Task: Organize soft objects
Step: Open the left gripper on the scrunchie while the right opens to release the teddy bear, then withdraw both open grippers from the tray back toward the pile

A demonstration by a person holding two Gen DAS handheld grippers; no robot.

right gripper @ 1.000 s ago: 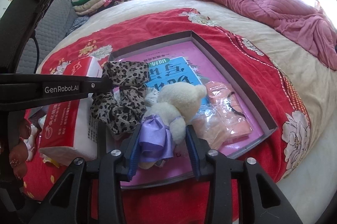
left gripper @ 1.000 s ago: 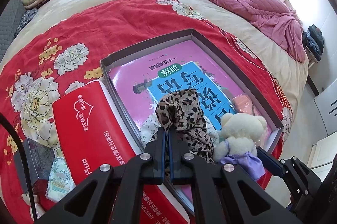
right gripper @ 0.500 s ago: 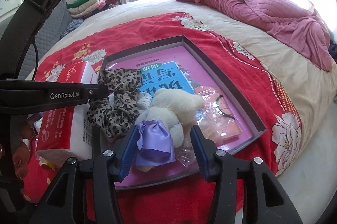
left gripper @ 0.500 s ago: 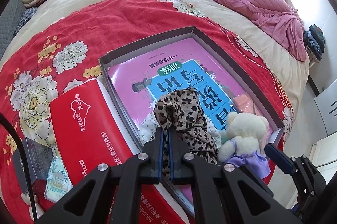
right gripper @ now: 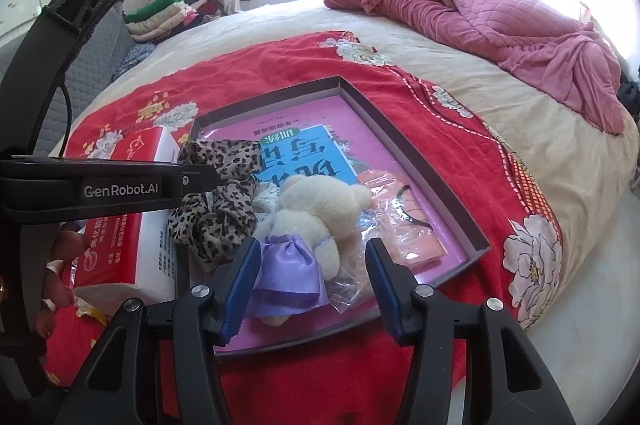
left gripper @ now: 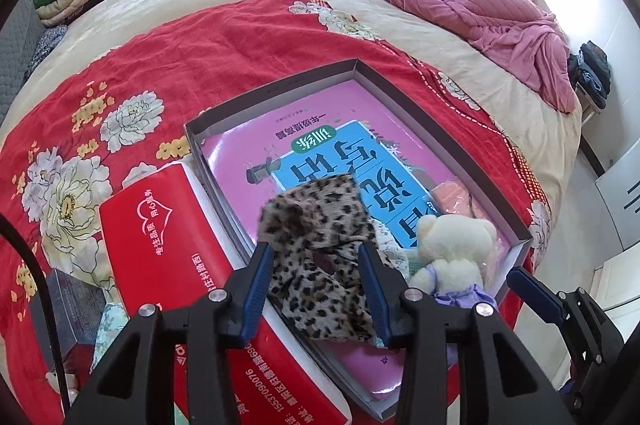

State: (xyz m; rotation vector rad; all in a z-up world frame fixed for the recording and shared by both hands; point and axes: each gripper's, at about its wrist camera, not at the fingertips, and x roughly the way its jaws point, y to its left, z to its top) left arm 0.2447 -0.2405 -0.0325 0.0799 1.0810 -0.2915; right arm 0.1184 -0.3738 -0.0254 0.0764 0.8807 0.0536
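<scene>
A leopard-print cloth (left gripper: 320, 221) lies bunched at the near left of the grey shallow box (left gripper: 280, 87). My left gripper (left gripper: 315, 250) straddles it with its jaws opening, and the pads do not press it. Beside it lies a cream teddy bear (right gripper: 316, 209) in a purple dress, also visible in the left wrist view (left gripper: 452, 245). My right gripper (right gripper: 312, 245) stands around the bear with its jaws opening and a gap on the right side. A pink and blue book (left gripper: 320, 153) covers the box floor.
A red tissue pack (left gripper: 160, 237) lies against the box's left wall. A peach packet in clear plastic (right gripper: 404, 225) sits at the box's right side. Everything rests on a red floral blanket (left gripper: 200, 45); a pink quilt (right gripper: 500, 13) is heaped at the far right.
My left jaws, pinched shut on the leopard cloth before, have sprung apart and the cloth has slumped between them. My right jaws have widened around the bear.
</scene>
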